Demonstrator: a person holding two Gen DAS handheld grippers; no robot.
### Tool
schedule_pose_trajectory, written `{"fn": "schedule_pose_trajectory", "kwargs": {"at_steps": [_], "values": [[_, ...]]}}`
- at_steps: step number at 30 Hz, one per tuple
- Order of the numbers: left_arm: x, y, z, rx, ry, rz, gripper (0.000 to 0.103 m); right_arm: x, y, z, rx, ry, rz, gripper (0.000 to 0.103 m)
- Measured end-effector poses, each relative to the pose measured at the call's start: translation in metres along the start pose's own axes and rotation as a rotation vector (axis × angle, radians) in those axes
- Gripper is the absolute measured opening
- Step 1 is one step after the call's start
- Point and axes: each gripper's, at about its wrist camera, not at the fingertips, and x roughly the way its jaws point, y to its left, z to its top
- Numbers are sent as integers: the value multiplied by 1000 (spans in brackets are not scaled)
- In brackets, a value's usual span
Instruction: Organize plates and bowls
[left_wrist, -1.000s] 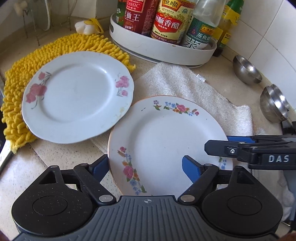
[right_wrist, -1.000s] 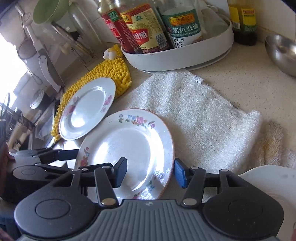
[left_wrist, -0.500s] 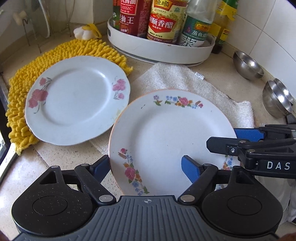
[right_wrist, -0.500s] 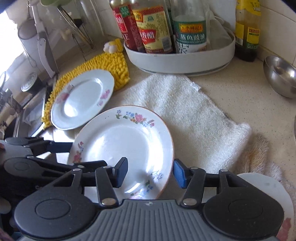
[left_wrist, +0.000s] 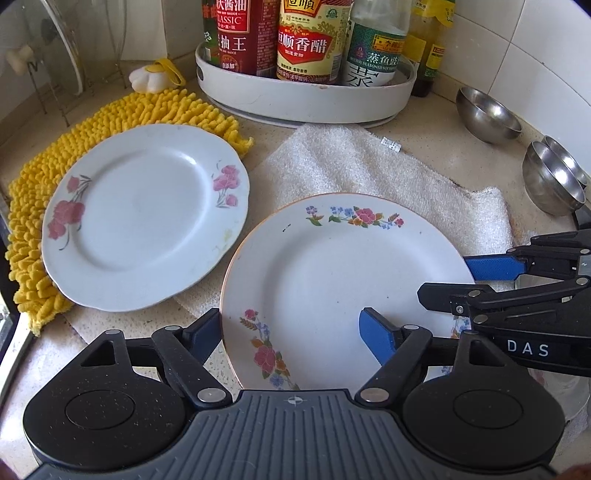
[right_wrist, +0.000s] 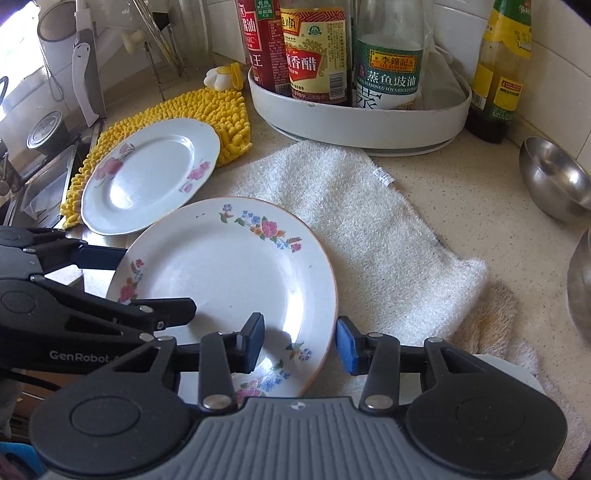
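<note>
Nothing stacked yet. Round white plate with multicolour floral rim (left_wrist: 332, 280) is straddled on the speckled worktop (right_wrist: 461, 192) by left claw (left_wrist: 291, 332) and right claw (right_wrist: 300, 345), both closing, not clamped. Pink-flowered white plate (left_wrist: 144, 218) and steel bowls (left_wrist: 487, 116) remain.

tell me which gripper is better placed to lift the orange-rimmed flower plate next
Probably the right gripper: its closing jaws already straddle the flower plate at its near rim. The left gripper spans the opposite rim, but its jaws stand much wider.

Both wrist views look steeply down, close — sharing the flowered plate (left_wrist: 332, 280) from opposite sides.
</note>
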Motion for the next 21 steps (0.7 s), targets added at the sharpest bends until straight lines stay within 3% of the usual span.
{"fn": "schedule_pose_trajectory", "kwargs": {"at_steps": [11, 21], "values": [[-19, -4, 7, 21, -49, -19, 83, -31, -8, -1, 53, -59, -33, 45], [-33, -35, 16, 120, -98, -85, 84, -65, -33, -22, 163, -81, -118, 45]]}}
